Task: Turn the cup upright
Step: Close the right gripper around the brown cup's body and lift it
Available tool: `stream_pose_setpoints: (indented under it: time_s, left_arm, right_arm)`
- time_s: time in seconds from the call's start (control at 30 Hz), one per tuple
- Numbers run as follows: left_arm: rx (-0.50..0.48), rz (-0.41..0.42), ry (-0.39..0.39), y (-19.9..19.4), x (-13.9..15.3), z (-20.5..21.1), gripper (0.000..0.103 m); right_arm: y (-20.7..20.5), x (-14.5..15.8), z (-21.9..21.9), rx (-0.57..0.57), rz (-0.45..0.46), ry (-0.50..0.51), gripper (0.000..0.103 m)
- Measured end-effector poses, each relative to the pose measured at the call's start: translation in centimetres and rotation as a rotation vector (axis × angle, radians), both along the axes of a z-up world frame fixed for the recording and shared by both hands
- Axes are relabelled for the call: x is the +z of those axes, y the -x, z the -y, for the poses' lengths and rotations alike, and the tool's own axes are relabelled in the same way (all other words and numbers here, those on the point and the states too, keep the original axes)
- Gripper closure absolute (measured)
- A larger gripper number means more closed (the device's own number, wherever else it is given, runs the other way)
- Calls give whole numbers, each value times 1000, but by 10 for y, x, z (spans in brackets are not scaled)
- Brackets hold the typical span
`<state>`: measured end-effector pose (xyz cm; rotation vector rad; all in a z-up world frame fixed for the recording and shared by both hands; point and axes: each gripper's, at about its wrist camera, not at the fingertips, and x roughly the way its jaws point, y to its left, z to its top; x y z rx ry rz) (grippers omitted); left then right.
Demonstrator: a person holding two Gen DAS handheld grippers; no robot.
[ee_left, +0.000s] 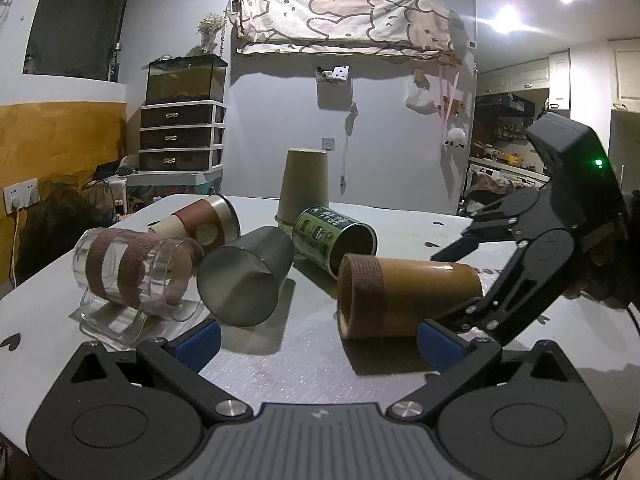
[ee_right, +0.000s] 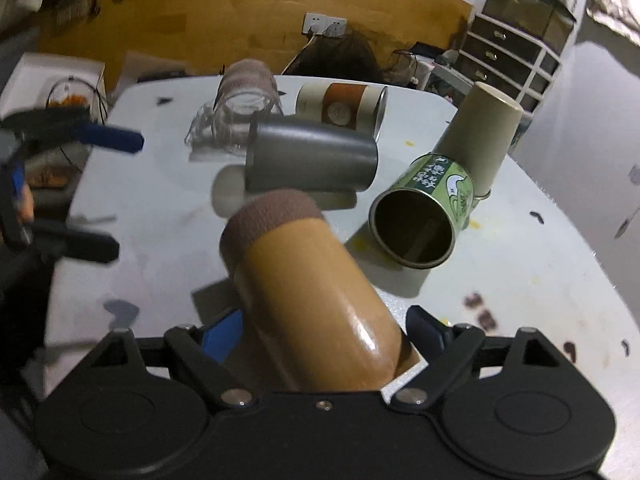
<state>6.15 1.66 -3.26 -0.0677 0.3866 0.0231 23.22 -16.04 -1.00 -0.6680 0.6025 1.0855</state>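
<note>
A tan cup with a brown fabric band at its rim (ee_right: 316,300) lies on its side on the white table (ee_right: 520,280). My right gripper (ee_right: 324,332) has its fingers on either side of the cup's base end, closed on it. In the left wrist view the same cup (ee_left: 408,292) lies with its mouth facing left and the right gripper (ee_left: 472,280) grips its right end. My left gripper (ee_left: 318,344) is open and empty, low over the table just in front of the cups.
Other cups lie tipped on the table: a grey one (ee_left: 244,276), a clear glass one with brown bands (ee_left: 132,276), a brown-and-cream one (ee_left: 200,224) and a green printed tin (ee_left: 332,236). A beige paper cup (ee_left: 304,188) stands upside down behind them.
</note>
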Motion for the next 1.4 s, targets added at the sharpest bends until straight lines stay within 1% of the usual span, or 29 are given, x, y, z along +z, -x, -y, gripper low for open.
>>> stream_pose_setpoints:
  time_s: [0.13,0.23,0.3,0.4,0.43,0.47,0.5,0.53,0.63,0.7,0.77,0.83,0.93,1.1,1.17,1.27,1.33,1.4]
  left_arm:
    - [3,5,14,5,-1,-4,0]
    - [0,5,25,5,-2,-4,0]
    - [-6,5,31,6,-2,-3,0]
    - [-13,12,30,10,0,-2,0]
    - [-11,13,29,11,0,-3,0]
    - [-8,12,29,11,1,-4,0]
    - [-5,12,30,12,1,-4,0]
    - [-3,12,32,13,1,-5,0]
    - [-1,14,38,16,2,-8,0]
    - [-3,15,41,18,2,-8,0]
    - [-11,16,46,19,2,-8,0]
    - [-24,15,50,20,2,-5,0]
    - [-53,11,55,21,1,2,0]
    - [-112,9,51,24,1,20,0]
    - [-129,0,56,23,1,28,0]
    - [-164,-34,81,17,-1,40,1]
    - [-190,-53,85,12,-1,49,1]
    - [-216,-70,95,6,0,58,1]
  right_arm:
    - [8,5,5,7,-3,31,19]
    - [21,11,11,33,-14,23,19]
    - [28,10,8,9,-3,31,19]
    - [31,3,1,-77,8,27,18]
    - [31,1,-1,-113,13,21,20]
    - [31,-1,-3,-149,24,15,25]
    - [30,-2,-3,-186,38,9,29]
    - [28,-2,-2,-209,30,-1,29]
    - [20,1,7,-294,-62,-63,30]
    - [23,1,15,-358,-92,-81,30]
    - [31,1,27,-436,-115,-94,30]
    - [38,2,42,-519,-157,-114,30]
    - [52,3,71,-660,-214,-148,30]
    - [84,8,124,-856,-213,-193,30]
    - [96,9,147,-931,-245,-218,30]
    - [112,5,169,-1018,-308,-261,30]
    - [121,-1,173,-1041,-332,-280,30]
    - [129,-4,175,-1052,-332,-307,30]
